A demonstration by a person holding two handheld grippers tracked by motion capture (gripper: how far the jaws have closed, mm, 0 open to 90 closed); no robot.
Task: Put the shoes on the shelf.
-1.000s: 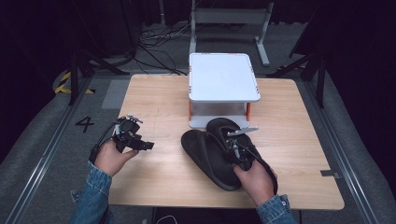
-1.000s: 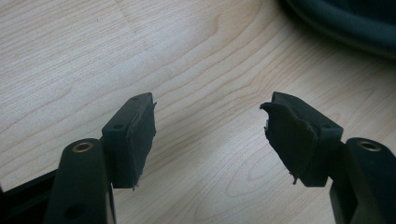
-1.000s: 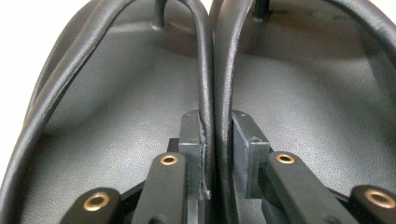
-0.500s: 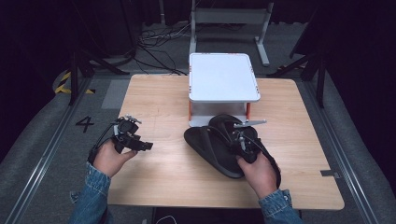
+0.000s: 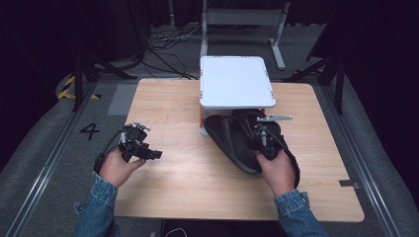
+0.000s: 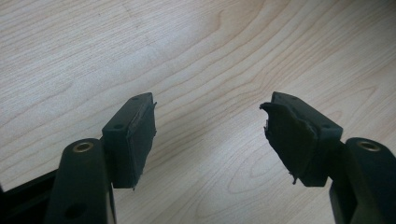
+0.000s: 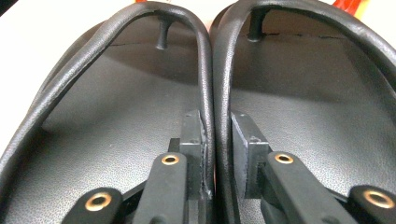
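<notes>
Pinching both inner straps together, the right gripper (image 7: 217, 154) holds the black flip-flops (image 5: 237, 140) by the white stand (image 5: 236, 81). Left gripper (image 6: 210, 135) rests wide open, empty, over the table (image 5: 173, 103).

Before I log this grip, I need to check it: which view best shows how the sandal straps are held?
The right gripper view: the right tool pinches the two inner sandal straps together between its pads. The high view shows the black sandals under the hand, by the white stand, with the straps hidden. The left gripper view shows bare table.

Right tongs (image 7: 215, 149) clamped on the adjoining straps (image 7: 212, 93) of two black flip-flops (image 7: 299, 93).
</notes>
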